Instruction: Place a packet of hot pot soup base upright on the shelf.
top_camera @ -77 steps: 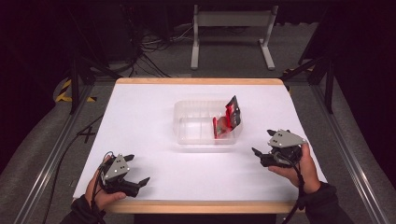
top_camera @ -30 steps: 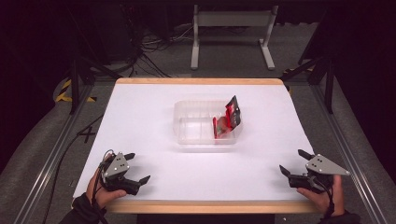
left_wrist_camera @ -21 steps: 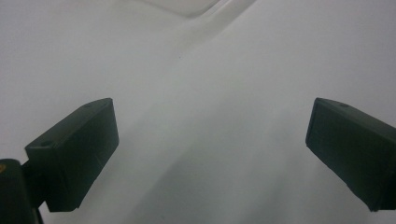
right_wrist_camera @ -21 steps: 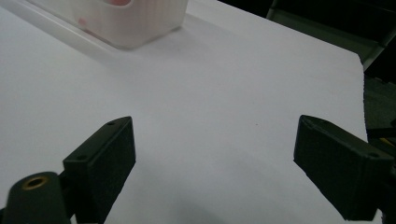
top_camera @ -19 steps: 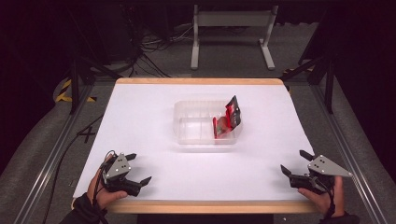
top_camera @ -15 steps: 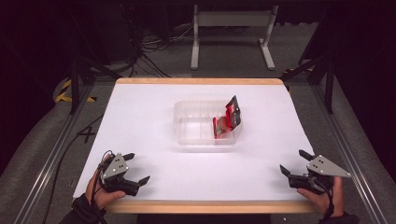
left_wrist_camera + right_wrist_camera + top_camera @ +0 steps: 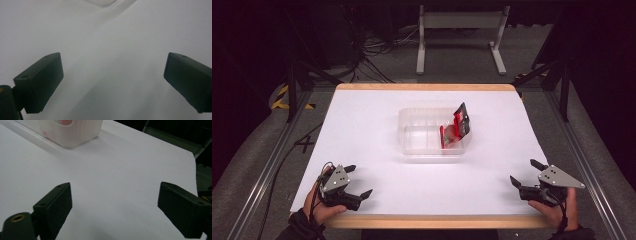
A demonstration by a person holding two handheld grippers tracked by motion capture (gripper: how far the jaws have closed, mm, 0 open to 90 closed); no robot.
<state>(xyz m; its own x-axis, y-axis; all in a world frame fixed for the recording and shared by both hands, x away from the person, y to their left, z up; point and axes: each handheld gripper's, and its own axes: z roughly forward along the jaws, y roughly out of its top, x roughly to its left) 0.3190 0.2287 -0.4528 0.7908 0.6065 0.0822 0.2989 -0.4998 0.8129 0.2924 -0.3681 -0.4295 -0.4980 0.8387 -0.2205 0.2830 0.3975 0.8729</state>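
Left tool (image 7: pixel 358 182) resting at near-left corner of white surface (image 7: pixel 377 135), jaws standing wide apart, gripping nothing. Right tool (image 7: pixel 526 173) sitting at near-right corner, jaws likewise spread wide, nothing between them. Clear plastic container (image 7: pixel 424 135) lying at surface centre, well apart from both tools. Red packet (image 7: pixel 455 129) leaning tilted inside container's right end, top poking above rim. Container corner (image 7: pixel 75 132) showing ahead in right gripper view.
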